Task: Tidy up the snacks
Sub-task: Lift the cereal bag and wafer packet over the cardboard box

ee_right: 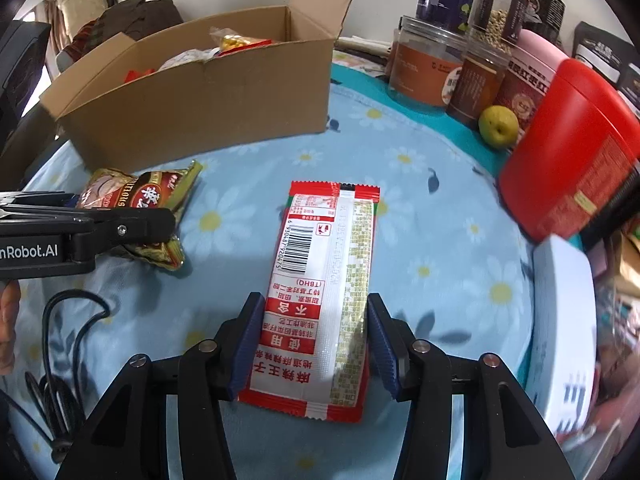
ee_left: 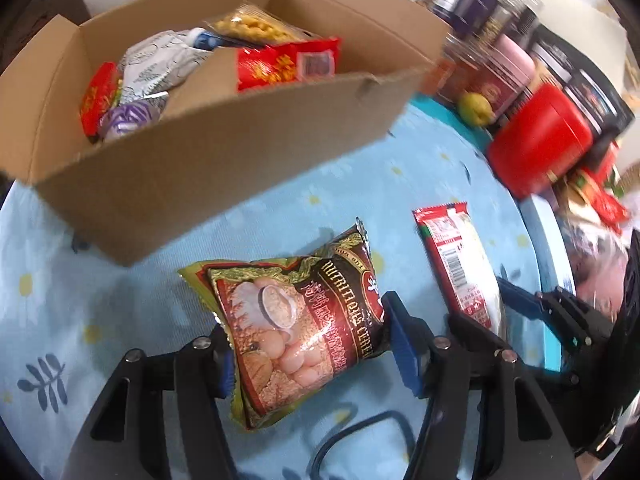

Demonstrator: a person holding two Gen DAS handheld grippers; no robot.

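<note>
Both packets sit between fingers: left gripper (ee_left: 308, 344) pinches the cereal bag (ee_left: 304, 320), right gripper (ee_right: 308, 344) the red packet (ee_right: 320, 300). Slick film could slip before reaching the box (ee_left: 224, 148).

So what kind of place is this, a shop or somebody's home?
Most likely a home: a table under a blue daisy-print cloth, food jars and a pear along the wall, and clothes heaped behind the snack box.
</note>
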